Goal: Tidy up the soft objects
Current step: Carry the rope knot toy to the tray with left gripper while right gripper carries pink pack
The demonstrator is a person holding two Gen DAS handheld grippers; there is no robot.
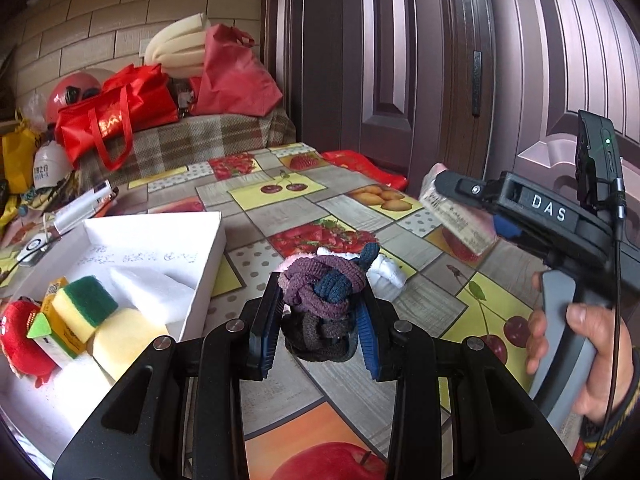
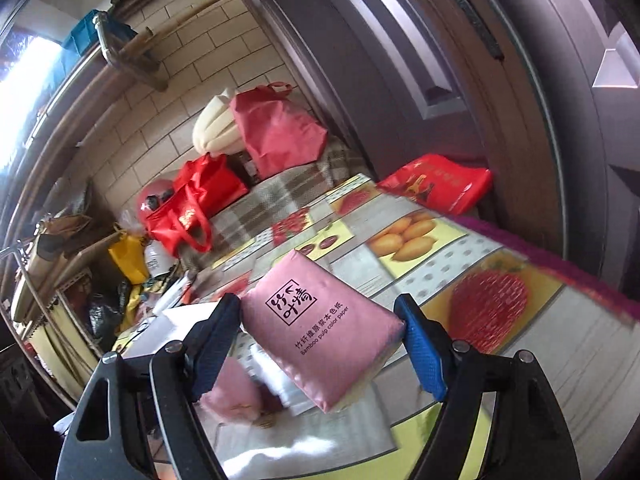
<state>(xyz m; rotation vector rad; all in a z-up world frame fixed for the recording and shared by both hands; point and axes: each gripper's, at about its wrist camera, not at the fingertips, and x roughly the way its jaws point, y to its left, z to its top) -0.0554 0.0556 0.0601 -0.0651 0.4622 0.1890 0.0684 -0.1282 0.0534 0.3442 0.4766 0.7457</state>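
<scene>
My left gripper (image 1: 320, 312) is shut on a knotted bundle of purple, blue and black hair ties (image 1: 308, 292), held just above the fruit-print tablecloth (image 1: 352, 384). A white soft item (image 1: 386, 272) lies on the cloth right behind the bundle. To the left, a white box (image 1: 200, 264) holds a green-yellow sponge (image 1: 84, 304), a yellow sponge (image 1: 120, 340), a white foam block (image 1: 152, 292) and a red plush toy (image 1: 20, 340). My right gripper (image 2: 318, 300) is shut on a pink tissue pack (image 2: 320, 328) and carries it in the air; from the left wrist, that pack (image 1: 452, 212) hangs at the right.
Red bags (image 1: 116, 116) and a red helmet (image 1: 72, 92) are piled on a plaid cloth at the far end. A flat red bag (image 2: 440, 184) lies by the dark door (image 1: 400, 60). A hand (image 1: 592, 360) grips the right tool's handle. Pens lie beyond the box (image 1: 84, 204).
</scene>
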